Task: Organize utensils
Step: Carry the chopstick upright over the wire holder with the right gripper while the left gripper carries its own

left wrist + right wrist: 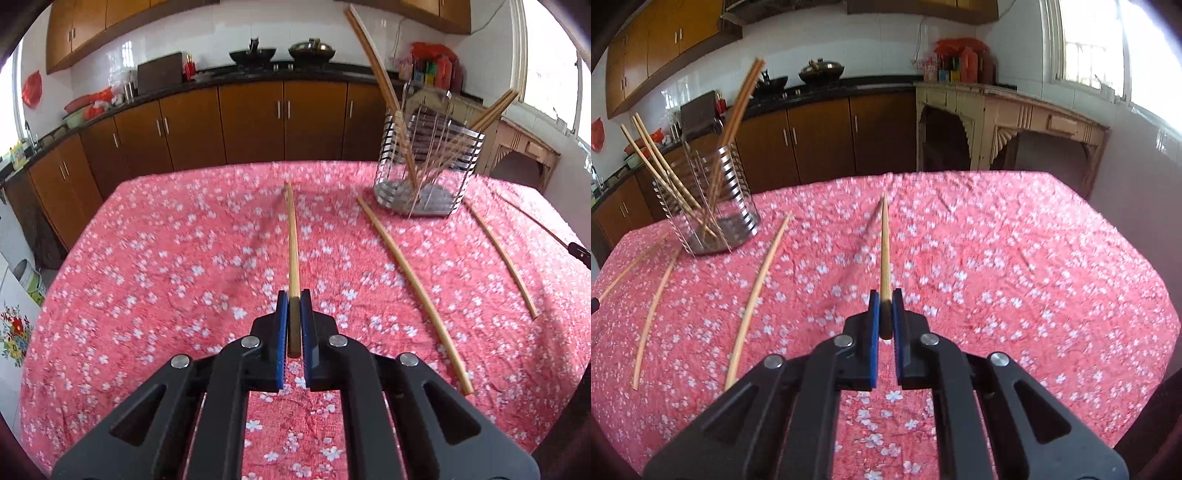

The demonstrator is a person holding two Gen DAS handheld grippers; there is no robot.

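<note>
Chopstick between left tongs

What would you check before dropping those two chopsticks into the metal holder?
1. Left hand-held gripper clamped on its chopstick: ok.
2. Right hand-held gripper clamped on its chopstick: ok.
3. Both sticks clear of the floral tablecloth: cannot tell, though they look lifted.
4. Metal chopstick holder upright: ok.
5. Room in the holder: ok, only a few chopsticks lean inside.
6. Table cleared: not ok, loose chopsticks remain.
</note>
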